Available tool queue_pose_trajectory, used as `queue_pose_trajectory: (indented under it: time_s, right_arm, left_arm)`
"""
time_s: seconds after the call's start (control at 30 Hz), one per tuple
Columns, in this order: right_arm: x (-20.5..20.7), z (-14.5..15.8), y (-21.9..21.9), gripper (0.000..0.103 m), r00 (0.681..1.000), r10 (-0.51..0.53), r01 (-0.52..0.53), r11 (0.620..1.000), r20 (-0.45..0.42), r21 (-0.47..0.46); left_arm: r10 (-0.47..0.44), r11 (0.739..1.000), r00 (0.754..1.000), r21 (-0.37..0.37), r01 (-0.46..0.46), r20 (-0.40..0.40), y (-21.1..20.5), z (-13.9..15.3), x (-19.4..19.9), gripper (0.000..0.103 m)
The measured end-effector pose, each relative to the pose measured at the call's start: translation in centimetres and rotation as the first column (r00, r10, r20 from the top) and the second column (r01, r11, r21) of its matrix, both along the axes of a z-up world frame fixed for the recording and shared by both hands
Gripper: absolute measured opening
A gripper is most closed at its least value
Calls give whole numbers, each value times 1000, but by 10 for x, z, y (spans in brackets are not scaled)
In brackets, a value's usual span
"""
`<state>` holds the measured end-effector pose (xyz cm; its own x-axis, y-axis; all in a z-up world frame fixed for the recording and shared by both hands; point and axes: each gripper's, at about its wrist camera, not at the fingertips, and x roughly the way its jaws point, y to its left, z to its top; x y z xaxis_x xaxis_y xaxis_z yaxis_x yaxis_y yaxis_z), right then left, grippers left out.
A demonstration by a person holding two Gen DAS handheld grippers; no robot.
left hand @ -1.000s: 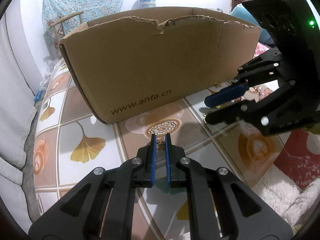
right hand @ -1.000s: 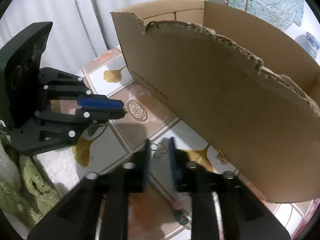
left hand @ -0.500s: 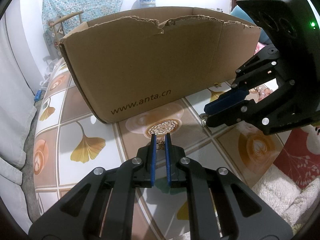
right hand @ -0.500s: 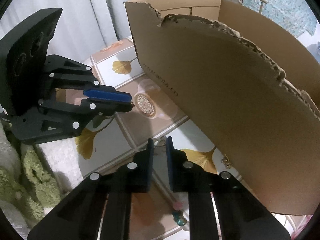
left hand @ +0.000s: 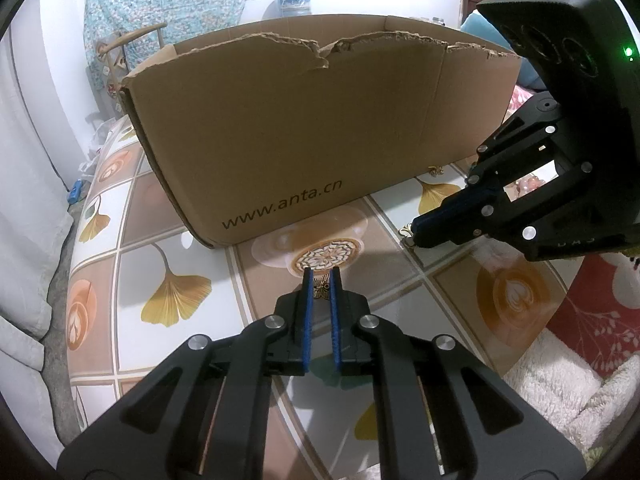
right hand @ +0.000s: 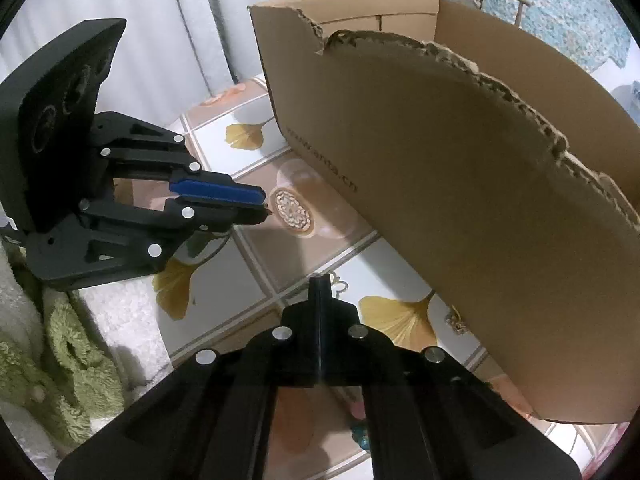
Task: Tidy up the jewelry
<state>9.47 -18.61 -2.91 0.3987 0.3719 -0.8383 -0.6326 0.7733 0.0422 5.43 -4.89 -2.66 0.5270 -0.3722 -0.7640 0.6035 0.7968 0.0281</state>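
Note:
My left gripper [left hand: 321, 276] is shut on a small bronze filigree ornament [left hand: 321, 290], held just above the patterned tablecloth [left hand: 180, 248]; in the right wrist view it [right hand: 262, 208] comes in from the left. The jaws of my right gripper [right hand: 321, 279] are closing and meet tip to tip on a pale wire ornament [right hand: 339, 284] lying on the cloth. In the left wrist view that gripper [left hand: 414, 234] enters from the right, and the pale ornament [left hand: 407, 231] pokes out at its tips. A torn-edged cardboard box [left hand: 300, 140] printed "www.anta.cn" stands open-topped right behind both grippers; its inside is hidden.
Another small gold piece [left hand: 436, 171] lies at the foot of the box [right hand: 460, 180], also visible as the gold piece [right hand: 456, 322] in the right view. Coloured beads [right hand: 360, 438] lie under my right gripper. Fluffy white fabric [left hand: 560, 368] and green plush [right hand: 60, 340] border the table's near edge.
The right gripper's jaws went from clearly apart to fully together around the pale ornament, and the view turned slightly. The left gripper kept still with its ornament.

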Motion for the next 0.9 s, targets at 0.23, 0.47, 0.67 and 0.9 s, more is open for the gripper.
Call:
queue_pose_trajectory:
  time_s: [0.23, 0.47, 0.67, 0.9]
  right_arm:
    - [-2, 7, -7, 0, 1000, -14, 14, 999, -7, 31]
    - [0, 10, -7, 38, 999, 51, -51, 999, 10, -1]
    - [9, 5, -3, 34, 996, 93, -93, 996, -18, -8]
    - [8, 5, -9, 20, 996, 92, -92, 996, -21, -15]
  left_arm:
    - [-5, 1000, 1000, 4, 4, 3, -1, 1, 0, 6]
    - [-6, 1000, 1000, 3, 6, 5, -1, 1, 1, 6]
    - [-5, 1000, 1000, -5, 5, -2, -1, 1, 4, 6]
    - [-5, 1000, 1000, -11, 5, -2, 3, 1, 8, 6]
